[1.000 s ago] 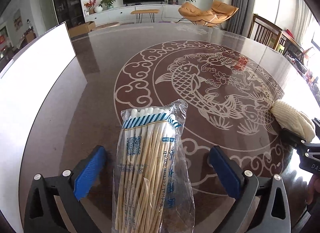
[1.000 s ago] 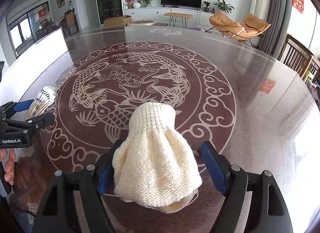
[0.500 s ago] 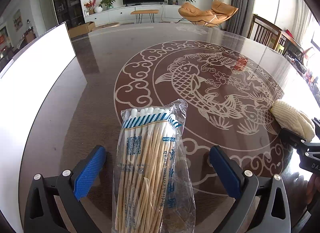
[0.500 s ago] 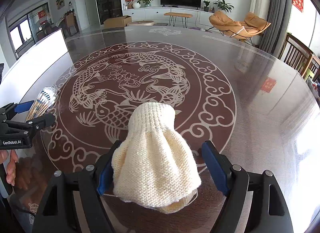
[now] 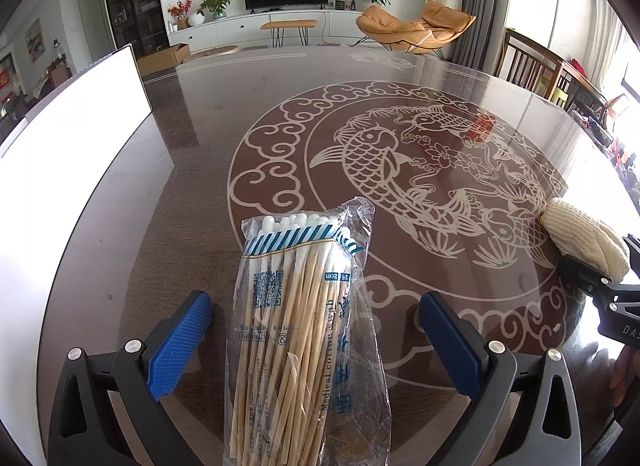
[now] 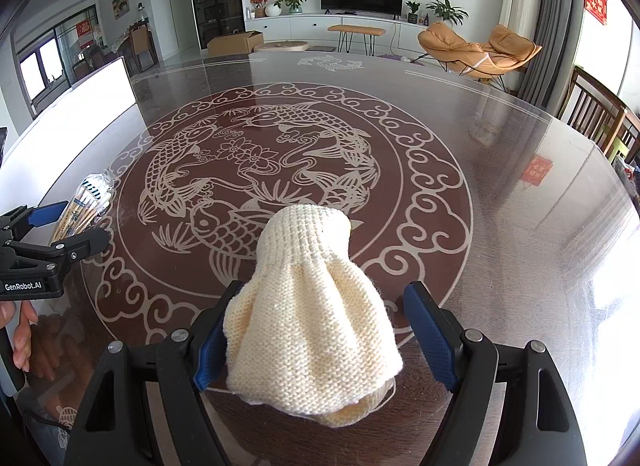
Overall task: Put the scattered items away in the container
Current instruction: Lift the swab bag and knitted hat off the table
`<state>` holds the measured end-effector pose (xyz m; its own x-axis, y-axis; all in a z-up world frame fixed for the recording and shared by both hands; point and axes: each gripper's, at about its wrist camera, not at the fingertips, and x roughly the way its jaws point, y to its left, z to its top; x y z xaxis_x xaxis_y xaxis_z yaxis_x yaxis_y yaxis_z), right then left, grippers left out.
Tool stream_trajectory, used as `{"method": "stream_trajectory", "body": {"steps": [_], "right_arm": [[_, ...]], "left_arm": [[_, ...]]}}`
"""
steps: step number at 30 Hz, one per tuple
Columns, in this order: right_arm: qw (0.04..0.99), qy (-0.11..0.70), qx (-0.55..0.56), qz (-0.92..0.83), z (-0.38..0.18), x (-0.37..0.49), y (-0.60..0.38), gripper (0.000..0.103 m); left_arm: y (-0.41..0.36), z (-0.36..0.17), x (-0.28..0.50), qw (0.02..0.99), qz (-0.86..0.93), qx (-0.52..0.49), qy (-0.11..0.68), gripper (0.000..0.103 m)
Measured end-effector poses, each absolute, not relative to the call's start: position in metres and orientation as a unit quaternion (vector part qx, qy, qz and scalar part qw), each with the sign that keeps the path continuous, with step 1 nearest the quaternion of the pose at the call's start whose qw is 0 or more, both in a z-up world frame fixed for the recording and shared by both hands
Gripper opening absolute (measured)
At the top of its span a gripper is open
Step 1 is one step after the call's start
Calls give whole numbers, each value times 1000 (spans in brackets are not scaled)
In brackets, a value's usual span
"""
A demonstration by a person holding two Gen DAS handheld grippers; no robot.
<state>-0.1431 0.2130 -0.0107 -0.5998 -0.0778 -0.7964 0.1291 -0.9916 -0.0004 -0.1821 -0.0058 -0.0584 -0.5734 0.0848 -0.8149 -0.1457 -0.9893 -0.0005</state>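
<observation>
The left claw (image 5: 316, 340) stood spread wide, its blue pads clear on both sides of the cotton swab packet (image 5: 304, 330), which lay flat on the worktop (image 5: 192, 169) between them, white tips pointing away. The right claw (image 6: 316, 340) was also spread, straddling a cream knitted glove (image 6: 308, 314); its left pad (image 6: 210, 350) touched the knit, the right pad stood apart. The glove rested on the carp pattern (image 6: 256, 169), well apart from the packet. A white board (image 5: 76, 121) stood along the worktop's left edge.
</observation>
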Motion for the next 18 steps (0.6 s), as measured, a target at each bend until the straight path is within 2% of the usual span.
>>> {"method": "stream_trajectory", "body": {"steps": [18], "right_arm": [[58,29,444,-894,-11,-143,213,81]], "left_arm": [[-7,-58,-180,66,886,-457,34,103]]}}
